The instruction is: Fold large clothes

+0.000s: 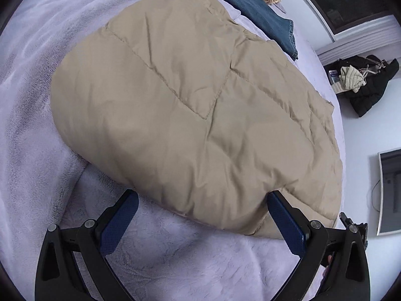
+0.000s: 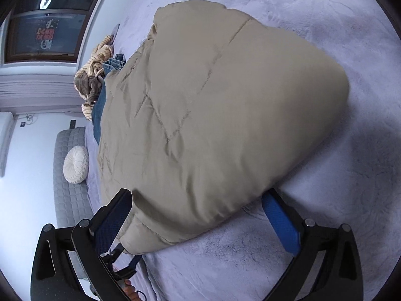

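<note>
A: Beige quilted jacket (image 1: 195, 115) lying doubled into a thick rounded bundle on the lavender bed blanket (image 1: 32, 130), near fold edge bulging.

B: Jaws?

A: Left gripper (image 1: 201, 215) spread wide, straddling the jacket's near edge, nothing clamped. Right gripper (image 2: 198, 215) likewise fully spread around the same edge, pads off the fabric.

B: Progress?

A: Judged well advanced: main folds apparently laid. Possibly left: flattening or one more fold. Beyond the jacket, blue jeans (image 1: 265, 12) lying flat; folded or not, cannot tell.
</note>
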{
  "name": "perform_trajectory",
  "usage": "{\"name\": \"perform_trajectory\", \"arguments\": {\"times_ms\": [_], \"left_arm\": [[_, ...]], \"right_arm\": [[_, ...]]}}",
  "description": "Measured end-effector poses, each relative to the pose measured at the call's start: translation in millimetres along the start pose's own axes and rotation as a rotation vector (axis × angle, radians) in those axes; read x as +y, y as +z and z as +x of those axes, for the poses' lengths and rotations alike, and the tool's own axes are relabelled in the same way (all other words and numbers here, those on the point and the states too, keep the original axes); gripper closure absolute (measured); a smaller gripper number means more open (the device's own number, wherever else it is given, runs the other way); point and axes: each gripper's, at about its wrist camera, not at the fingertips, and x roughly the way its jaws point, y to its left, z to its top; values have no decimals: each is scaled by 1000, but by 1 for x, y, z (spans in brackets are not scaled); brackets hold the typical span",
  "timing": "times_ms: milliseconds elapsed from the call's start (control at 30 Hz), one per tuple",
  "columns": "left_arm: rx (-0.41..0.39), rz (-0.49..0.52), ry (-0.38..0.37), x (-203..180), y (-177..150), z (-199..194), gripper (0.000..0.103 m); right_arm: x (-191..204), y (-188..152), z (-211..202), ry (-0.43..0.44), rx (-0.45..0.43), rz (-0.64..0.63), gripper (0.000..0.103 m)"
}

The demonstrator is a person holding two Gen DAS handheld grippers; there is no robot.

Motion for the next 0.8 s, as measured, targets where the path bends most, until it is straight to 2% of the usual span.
{"name": "perform_trajectory", "arguments": {"times_ms": [100,267,500,567,633,700,733,767,800], "left_arm": [[-23,-33,-42,5,11,5,0],[-106,-120,-100,7,41,10,0],[-161,-197,-71,11,57,34,1],[-184,-190,-51,9,57,31,10],[-203,-166,-27,7,57,26,48],[-209,-144,-48,7,59,19,66],[-215,-120,-41,3,59,15,73],[-222,-79,-27,-3,60,11,75],[-232,-18,2,-12,59,6,78]], "right_arm": [[9,4,9,23,9,-11,0],[15,15,24,40,29,5,0],[7,27,47,84,50,73,0],[8,28,48,88,51,79,0],[8,28,47,90,52,84,1],[7,29,47,89,55,93,19],[7,29,47,104,63,99,39],[6,29,46,113,64,103,54],[9,28,44,114,57,96,60]]}}
